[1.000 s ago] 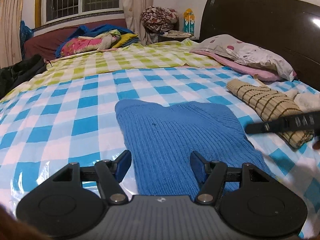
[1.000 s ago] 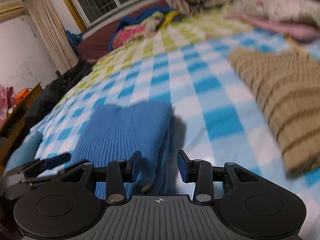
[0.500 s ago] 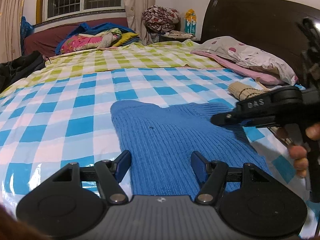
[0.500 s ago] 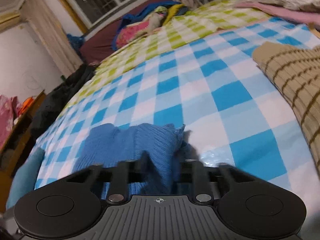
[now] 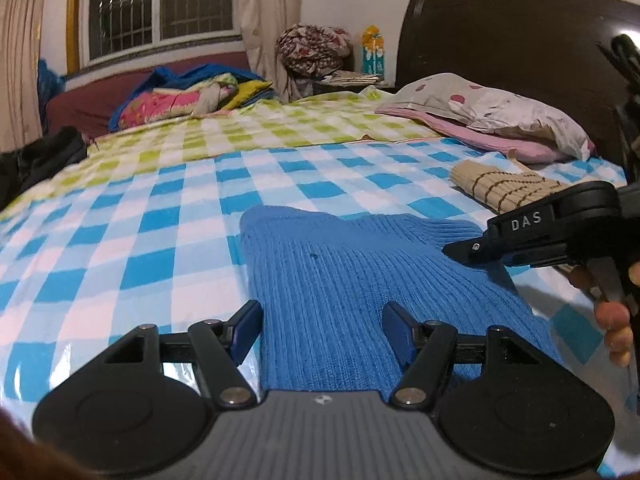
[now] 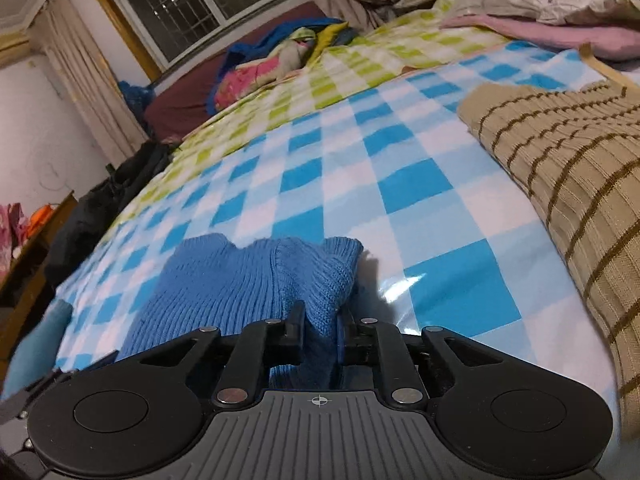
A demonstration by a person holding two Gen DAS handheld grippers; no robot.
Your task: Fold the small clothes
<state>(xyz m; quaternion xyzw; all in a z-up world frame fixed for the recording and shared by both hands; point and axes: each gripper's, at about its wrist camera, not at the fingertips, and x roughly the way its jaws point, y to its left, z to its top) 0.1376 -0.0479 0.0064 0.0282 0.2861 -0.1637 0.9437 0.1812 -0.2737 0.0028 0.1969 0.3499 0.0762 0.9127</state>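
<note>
The right claw point(image 6: 320, 330) pinches the blue knit's point(image 6: 248, 280) corner on the bed point(image 6: 440, 200) while the left claw point(image 5: 322, 330) gapes empty over its near edge, so a fold-over likely follows.

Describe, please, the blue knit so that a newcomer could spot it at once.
Start at the bed with its blue-and-white checked cover. The blue knit lies flat on its near part, close to the grippers. Unlike the folded beige knit toward the pillows, it is plain blue and ribbed, without brown stripes.
</note>
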